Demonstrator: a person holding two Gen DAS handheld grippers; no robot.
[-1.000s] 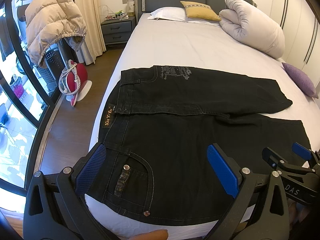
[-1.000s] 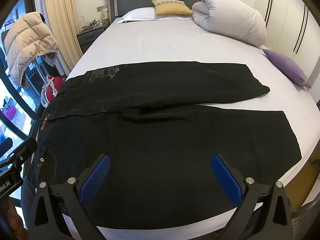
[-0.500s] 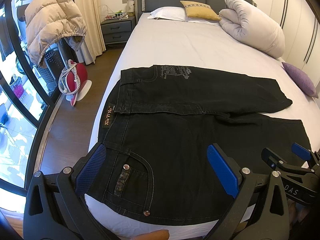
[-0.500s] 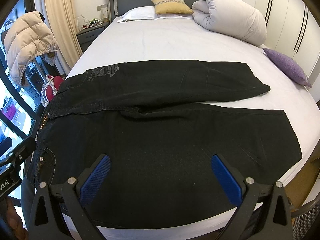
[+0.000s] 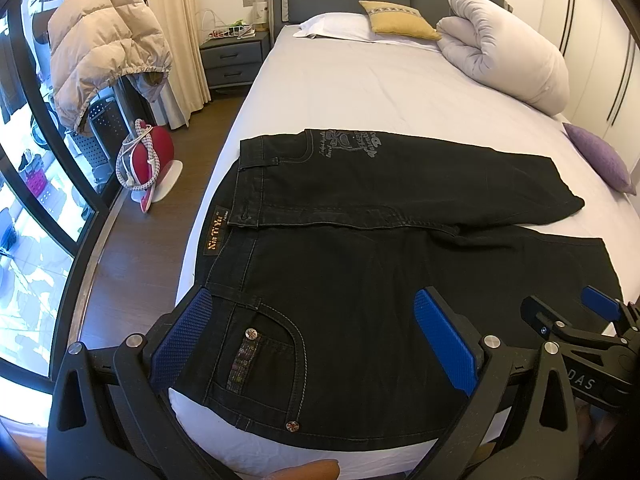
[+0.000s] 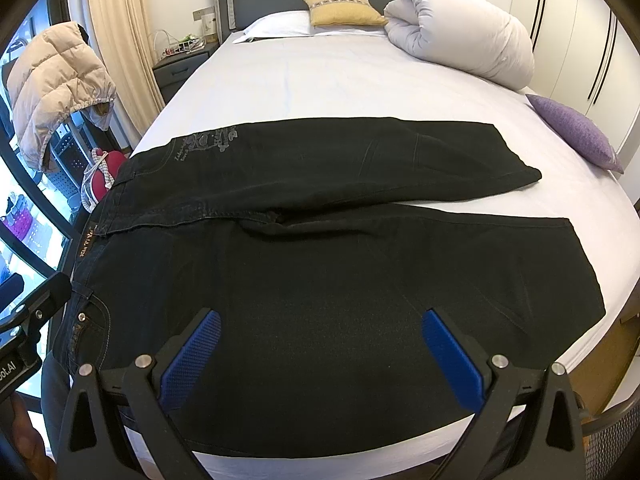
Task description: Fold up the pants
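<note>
Black jeans (image 5: 360,248) (image 6: 340,264) lie spread flat across the near end of the white bed (image 5: 380,88), waistband to the left, both legs running right. The far leg angles slightly away from the near leg. My left gripper (image 5: 316,340) hovers open over the waist and front pocket, blue pads wide apart, holding nothing. My right gripper (image 6: 320,356) hovers open above the near leg's thigh, with nothing between its pads. The right gripper (image 5: 568,320) also shows at the right edge of the left wrist view.
A rolled white duvet (image 5: 508,48), a yellow cushion (image 5: 400,20) and a white pillow (image 5: 336,28) sit at the headboard end. A purple cushion (image 6: 576,132) lies at the bed's right edge. Left of the bed: a nightstand (image 5: 232,56), a beige puffer jacket (image 5: 104,60), a red object (image 5: 148,156).
The right gripper's view has shifted slightly, with the jeans sitting a touch lower in it. The left gripper has barely moved. Both stay open.
</note>
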